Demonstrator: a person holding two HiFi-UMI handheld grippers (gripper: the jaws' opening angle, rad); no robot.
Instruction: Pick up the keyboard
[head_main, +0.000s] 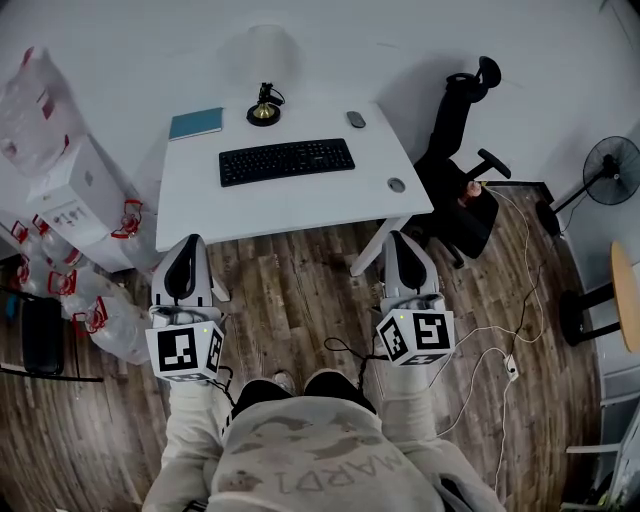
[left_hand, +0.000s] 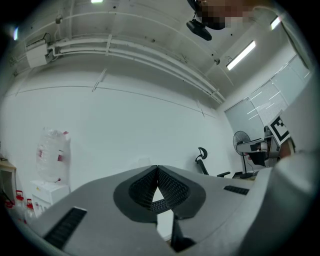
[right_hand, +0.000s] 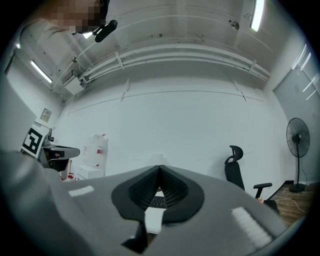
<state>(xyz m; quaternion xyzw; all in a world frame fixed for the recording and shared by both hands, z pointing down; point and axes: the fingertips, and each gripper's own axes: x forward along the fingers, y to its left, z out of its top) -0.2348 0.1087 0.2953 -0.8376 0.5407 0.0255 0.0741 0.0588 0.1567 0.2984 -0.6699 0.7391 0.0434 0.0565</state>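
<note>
A black keyboard (head_main: 286, 161) lies in the middle of a white table (head_main: 300, 200) in the head view. My left gripper (head_main: 185, 248) hangs over the wooden floor just short of the table's front edge, jaws shut and empty. My right gripper (head_main: 398, 246) is level with it at the table's front right corner, also shut on nothing. In the right gripper view a sliver of the keyboard (right_hand: 158, 201) shows through the gap below the closed pads. The left gripper view shows its closed pads (left_hand: 170, 187) against the white wall.
On the table are a teal notebook (head_main: 196, 123), a lamp (head_main: 263, 106), a mouse (head_main: 356, 119) and a small round object (head_main: 396, 185). A black office chair (head_main: 463, 165) stands to the right, a fan (head_main: 610, 171) beyond it. Water jugs and a white dispenser (head_main: 85, 200) stand at left. Cables trail across the floor.
</note>
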